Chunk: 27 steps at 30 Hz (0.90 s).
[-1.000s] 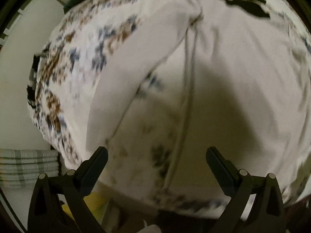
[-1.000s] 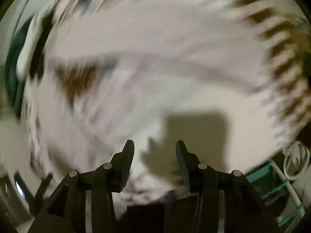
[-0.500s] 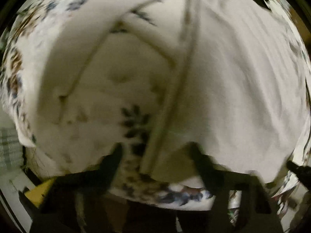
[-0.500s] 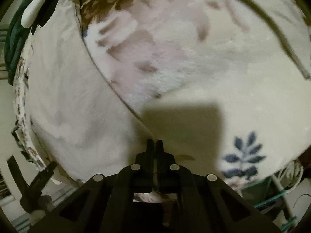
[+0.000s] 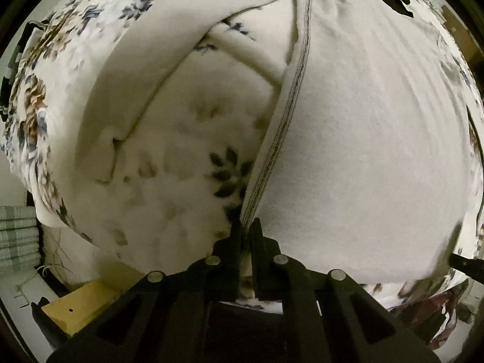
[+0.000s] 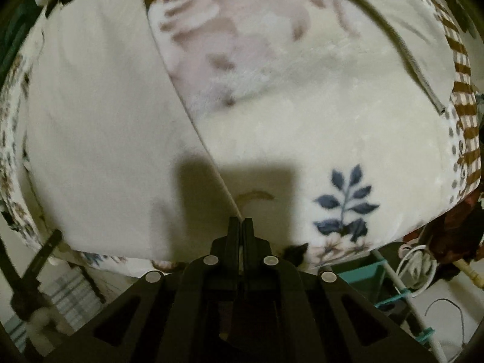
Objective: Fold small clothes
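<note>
pinching the stitched hem of a plain cream garment [image 5: 363,136], the left gripper [image 5: 247,227] has just closed; right gripper [image 6: 240,227] stays clamped on its edge, spread over a floral blanket [image 6: 302,121], ready for folding.

Left wrist view: you look forward along the left gripper [image 5: 246,230], very near a cream garment [image 5: 363,136] that fills the frame.
Right wrist view: you look along the right gripper [image 6: 240,227], equally close.
Shared: the garment and the floral blanket [image 6: 332,151] under it.
Frame edges: striped cloth [image 5: 16,236] at lower left.
</note>
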### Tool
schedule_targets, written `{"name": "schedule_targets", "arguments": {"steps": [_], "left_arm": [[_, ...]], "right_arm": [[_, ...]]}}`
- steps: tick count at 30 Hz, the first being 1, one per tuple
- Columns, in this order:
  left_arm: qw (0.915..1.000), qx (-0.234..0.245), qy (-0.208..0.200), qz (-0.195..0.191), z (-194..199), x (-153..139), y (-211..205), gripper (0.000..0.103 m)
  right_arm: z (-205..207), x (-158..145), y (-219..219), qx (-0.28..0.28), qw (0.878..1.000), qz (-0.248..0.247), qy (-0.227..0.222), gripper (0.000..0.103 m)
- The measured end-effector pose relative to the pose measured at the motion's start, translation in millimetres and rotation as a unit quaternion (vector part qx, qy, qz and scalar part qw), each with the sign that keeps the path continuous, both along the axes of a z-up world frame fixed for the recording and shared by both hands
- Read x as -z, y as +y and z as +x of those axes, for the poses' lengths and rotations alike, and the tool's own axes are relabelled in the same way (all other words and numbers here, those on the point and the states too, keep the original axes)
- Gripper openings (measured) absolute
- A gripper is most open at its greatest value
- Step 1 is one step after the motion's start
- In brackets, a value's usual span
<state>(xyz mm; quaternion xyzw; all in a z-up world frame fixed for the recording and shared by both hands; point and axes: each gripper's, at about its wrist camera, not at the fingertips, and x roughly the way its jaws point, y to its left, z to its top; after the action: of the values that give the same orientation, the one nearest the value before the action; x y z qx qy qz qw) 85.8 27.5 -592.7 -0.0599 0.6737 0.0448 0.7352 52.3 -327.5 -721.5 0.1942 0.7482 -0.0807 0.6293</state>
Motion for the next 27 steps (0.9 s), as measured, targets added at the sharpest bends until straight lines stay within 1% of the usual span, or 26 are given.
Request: {"name": "schedule_targets", "arguments": {"steps": [1, 2, 3, 4, 5, 6, 7, 8, 9, 11, 12, 13, 14, 15, 16, 18, 19, 21, 22, 23, 24, 25, 26, 27], "left_arm": [[1.0000, 0.001, 0.001, 0.000, 0, -6, 0, 0.006], [1.0000, 0.003, -0.002, 0.009, 3, -12, -1, 0.008], [0.9998, 0.004, -0.008, 0.017, 6, -19, -4, 0.008], [0.9997, 0.005, -0.013, 0.021, 7, -25, -7, 0.008], [0.9993, 0.007, -0.021, 0.031, 12, -34, -11, 0.010], [0.9987, 0.008, -0.028, 0.043, 18, -43, -16, 0.013], [0.9983, 0.007, -0.035, 0.047, 22, -51, -18, 0.024], [0.9977, 0.005, -0.051, 0.044, 28, -60, -21, 0.034], [0.9969, 0.001, -0.067, 0.042, 34, -69, -24, 0.043], [0.9940, -0.006, -0.105, 0.030, 46, -90, -26, 0.091], [0.9923, -0.006, -0.121, 0.026, 55, -94, -31, 0.097], [0.9913, -0.004, -0.130, 0.021, 54, -92, -44, 0.100], [0.9913, 0.002, -0.131, 0.015, 63, -87, -49, 0.100], [0.9918, 0.008, -0.127, 0.011, 68, -77, -56, 0.100], [0.9925, 0.016, -0.121, 0.008, 76, -69, -68, 0.100], [0.9938, 0.035, -0.105, 0.010, 90, -46, -86, 0.100], [0.9938, 0.045, -0.100, 0.014, 90, -42, -105, 0.100], [0.9937, 0.069, -0.084, 0.027, 94, -21, -122, 0.100], [0.9932, 0.081, -0.074, 0.040, 98, -9, -128, 0.100], [0.9923, 0.089, -0.069, 0.052, 101, -1, -133, 0.101], [0.9916, 0.093, -0.070, 0.057, 103, 2, -134, 0.103], [0.9912, 0.094, -0.072, 0.059, 106, 5, -134, 0.103], [0.9915, 0.093, -0.071, 0.057, 108, 7, -133, 0.103], [0.9921, 0.090, -0.069, 0.054, 110, 7, -133, 0.103]], "right_arm": [[-3, 1, -3, -0.002, 1.000, 0.001, 0.003, 0.001], [2, 6, -4, 0.001, 1.000, 0.014, 0.008, 0.001], [7, 9, -6, 0.017, 0.999, 0.030, 0.008, 0.002], [11, 11, -10, 0.032, 0.999, 0.041, 0.007, 0.007], [13, 10, -15, 0.047, 0.997, 0.057, 0.005, 0.018], [15, 7, -24, 0.066, 0.995, 0.077, 0.001, 0.040], [15, 2, -33, 0.089, 0.991, 0.095, -0.007, 0.051], [12, -5, -46, 0.120, 0.987, 0.104, -0.022, 0.060], [8, -14, -63, 0.155, 0.982, 0.103, -0.041, 0.064], [-2, -29, -99, 0.226, 0.968, 0.082, -0.068, 0.068], [-11, -35, -121, 0.267, 0.958, 0.066, -0.082, 0.069], [-20, -39, -140, 0.305, 0.947, 0.048, -0.092, 0.069], [-33, -40, -167, 0.358, 0.927, 0.032, -0.104, 0.070], [-41, -40, -185, 0.392, 0.913, 0.025, -0.112, 0.070], [-50, -37, -204, 0.430, 0.895, 0.015, -0.120, 0.070], [-68, -28, -234, 0.483, 0.866, 0.004, -0.133, 0.070], [-71, -24, -245, 0.498, 0.855, 0.003, -0.141, 0.070], [-76, -10, -254, 0.514, 0.845, 0.012, -0.149, 0.070], [-71, -5, -252, 0.517, 0.842, 0.020, -0.154, 0.070], [-67, -2, -253, 0.515, 0.843, 0.010, -0.154, 0.070], [-75, 5, -256, 0.508, 0.846, -0.011, -0.160, 0.061], [-69, 2, -251, 0.499, 0.851, -0.025, -0.165, 0.050], [-61, -1, -246, 0.489, 0.856, -0.034, -0.167, 0.023], [-51, -4, -240, 0.482, 0.858, -0.032, -0.171, 0.010]]}}
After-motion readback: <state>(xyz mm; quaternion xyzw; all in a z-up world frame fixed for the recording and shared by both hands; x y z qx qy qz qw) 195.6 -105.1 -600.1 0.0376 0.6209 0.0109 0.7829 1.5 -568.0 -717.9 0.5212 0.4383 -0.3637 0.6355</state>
